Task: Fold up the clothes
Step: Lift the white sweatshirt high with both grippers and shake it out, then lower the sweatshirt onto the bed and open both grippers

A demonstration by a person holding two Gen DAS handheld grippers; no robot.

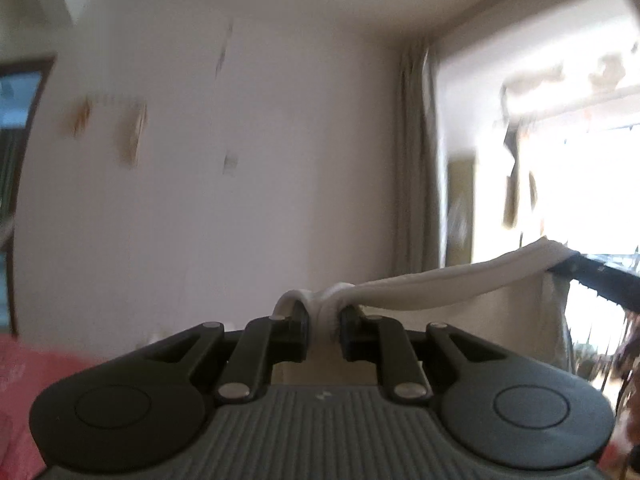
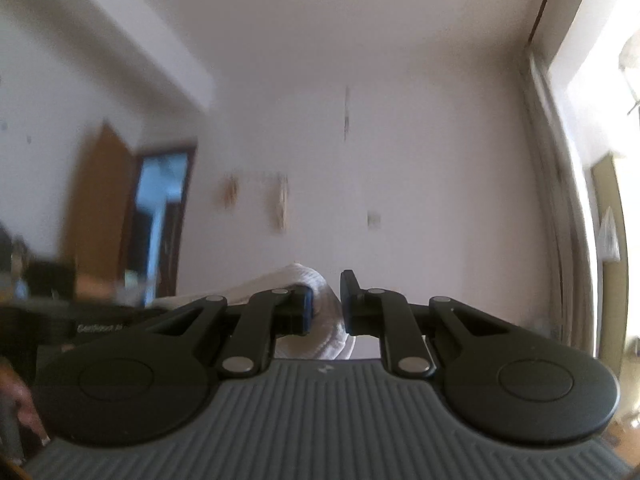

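A: What has the left gripper (image 1: 324, 330) got?

B: Its two black fingers are pinched on a bunched edge of a white garment (image 1: 440, 284). A small loop of the cloth stands up just ahead of the left finger, and from the tips the fabric runs off to the right as a taut band.

A: Running to what?

B: To the right gripper (image 1: 596, 272), seen from the left wrist camera as a dark bar at the far right. The cloth hangs down below that stretched edge, so the garment is held up in the air between the two tools.

A: And from the right wrist camera?

B: The right gripper (image 2: 326, 308) has the white cloth filling the gap between its fingers, nipped against the left one, with a ribbed fold bulging up over the tips and trailing away to the left.

A: Anything beyond the tools?

B: Both cameras tilt upward. Straight ahead is a pale wall (image 1: 240, 160) with a few blurred things hanging on it. To the right of the left gripper there is a grey curtain (image 1: 416, 160) and a bright window (image 1: 580, 168). To the left of the right gripper stands an open brown door (image 2: 100, 204) and a doorway. A red patch (image 1: 36, 364) lies low at the left gripper's left; it is too blurred to name. A person's hand (image 2: 20, 400) shows at the lower left edge.
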